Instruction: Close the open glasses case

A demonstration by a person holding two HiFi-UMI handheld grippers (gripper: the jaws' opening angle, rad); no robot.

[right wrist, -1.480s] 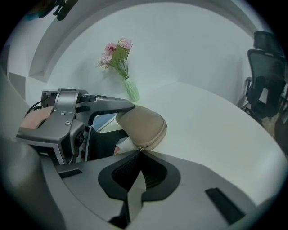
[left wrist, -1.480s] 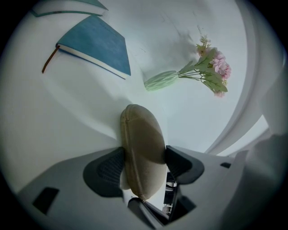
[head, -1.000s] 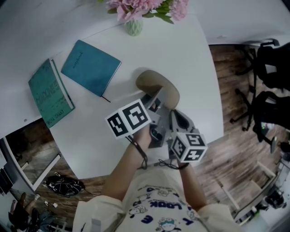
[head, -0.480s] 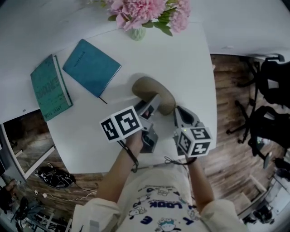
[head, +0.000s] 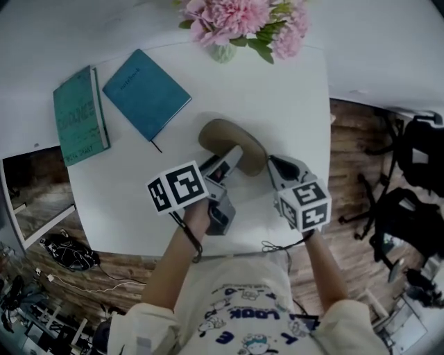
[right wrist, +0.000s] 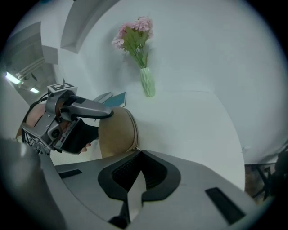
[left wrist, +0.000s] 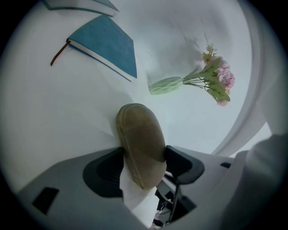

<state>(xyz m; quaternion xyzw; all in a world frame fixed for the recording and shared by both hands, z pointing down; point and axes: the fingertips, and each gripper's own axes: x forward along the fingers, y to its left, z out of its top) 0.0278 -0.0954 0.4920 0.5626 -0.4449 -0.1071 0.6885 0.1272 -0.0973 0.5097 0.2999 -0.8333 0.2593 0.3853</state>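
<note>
**Left gripper.** My left gripper (left wrist: 143, 162) has its jaws closed onto the glasses case (left wrist: 140, 143). One pad presses each long side of the case. The near end of the case sits between the jaws and its rounded far end sticks out well past the tips. The case is tan and soft-looking, and its two halves are together with only a seam line along the edge. I cannot tell whether it rests on the bench (head: 291, 97) or is raised just off it.

**Right gripper.** My right gripper (right wrist: 140, 166) has its jaws drawn almost together, with only a thin slit of white bench showing between the pads. They hold nothing. The case lies to the left of these jaws and just beyond their tips. Its seamed edge faces them and its near corner is very close to the left pad; I cannot confirm contact.

**Position on bench.** In the head view the case lies near the front middle of the white bench, between the two grippers, with the left jaws over its near end.

**Other items.**
- A blue notebook (head: 147, 102) lies well apart to the left rear.
- A green book (head: 80, 125) lies beside the notebook, at the bench's left edge.
- A pale green vase (head: 223, 52) of pink flowers (head: 239, 15) stands at the back.
</note>
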